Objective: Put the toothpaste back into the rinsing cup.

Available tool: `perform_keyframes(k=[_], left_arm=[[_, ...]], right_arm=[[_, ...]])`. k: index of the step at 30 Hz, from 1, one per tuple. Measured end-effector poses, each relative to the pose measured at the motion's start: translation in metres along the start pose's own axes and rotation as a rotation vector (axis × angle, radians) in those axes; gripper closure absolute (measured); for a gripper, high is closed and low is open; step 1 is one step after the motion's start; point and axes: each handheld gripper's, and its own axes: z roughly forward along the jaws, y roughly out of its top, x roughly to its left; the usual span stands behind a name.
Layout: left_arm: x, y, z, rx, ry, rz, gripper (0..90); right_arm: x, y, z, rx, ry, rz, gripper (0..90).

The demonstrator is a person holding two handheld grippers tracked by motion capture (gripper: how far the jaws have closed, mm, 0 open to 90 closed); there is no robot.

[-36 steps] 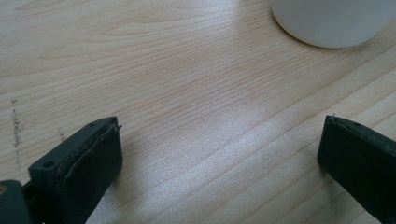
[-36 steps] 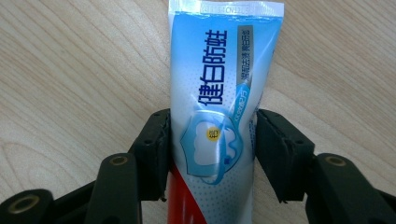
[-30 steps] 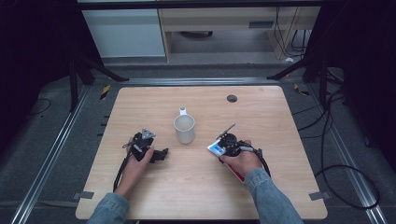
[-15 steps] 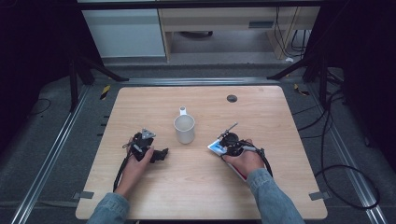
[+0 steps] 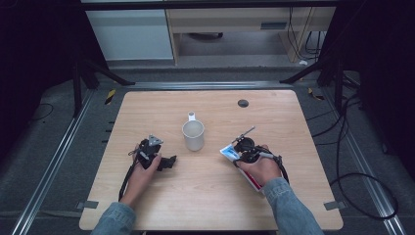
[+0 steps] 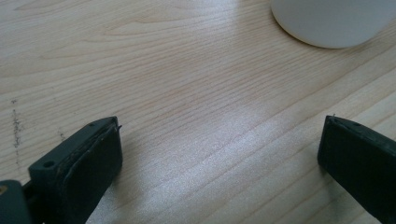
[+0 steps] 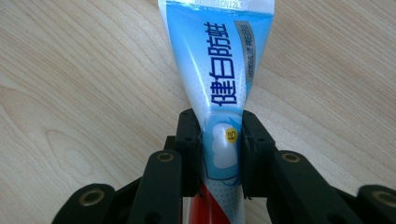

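Right gripper (image 7: 219,140) has just been closing its jaws, and they now pinch a blue-and-white toothpaste tube (image 7: 219,70) with a red lower end, pads pressing both sides; the crimped tail points away from the camera over the wooden table (image 7: 70,93). In the high view the tube (image 5: 228,152) lies on the table's right half in front of the person's right hand (image 5: 258,167), right of the white mug (image 5: 194,135). Left gripper (image 5: 170,162) rests on the table left of the mug, jaws wide apart with bare wood between them, mug base (image 6: 334,21) just ahead.
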Motion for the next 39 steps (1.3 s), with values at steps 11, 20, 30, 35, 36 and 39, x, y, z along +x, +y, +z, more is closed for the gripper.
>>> perform_keyframes(k=[11,20,30,35,36,39], left_arm=[[0.000,0.000,0.000,0.002,0.000,0.003,0.0],[0.000,0.000,0.000,0.002,0.000,0.003,0.0],[0.000,0.000,0.000,0.002,0.000,0.002,0.0],[0.000,0.000,0.000,0.002,0.000,0.003,0.0],[0.000,0.000,0.000,0.002,0.000,0.003,0.0],[0.000,0.000,0.000,0.000,0.000,0.000,0.0]], right_arm=[[-0.001,0.004,-0.013,-0.005,-0.015,-0.008,72.8],[-0.005,0.015,-0.033,-0.058,-0.027,0.000,73.1],[-0.006,0.026,-0.052,-0.092,-0.018,0.011,73.4],[-0.006,0.030,-0.059,-0.099,-0.023,0.007,73.5],[-0.007,0.030,-0.060,-0.106,-0.020,0.005,73.6],[-0.007,0.031,-0.061,-0.109,-0.018,0.016,73.6]])
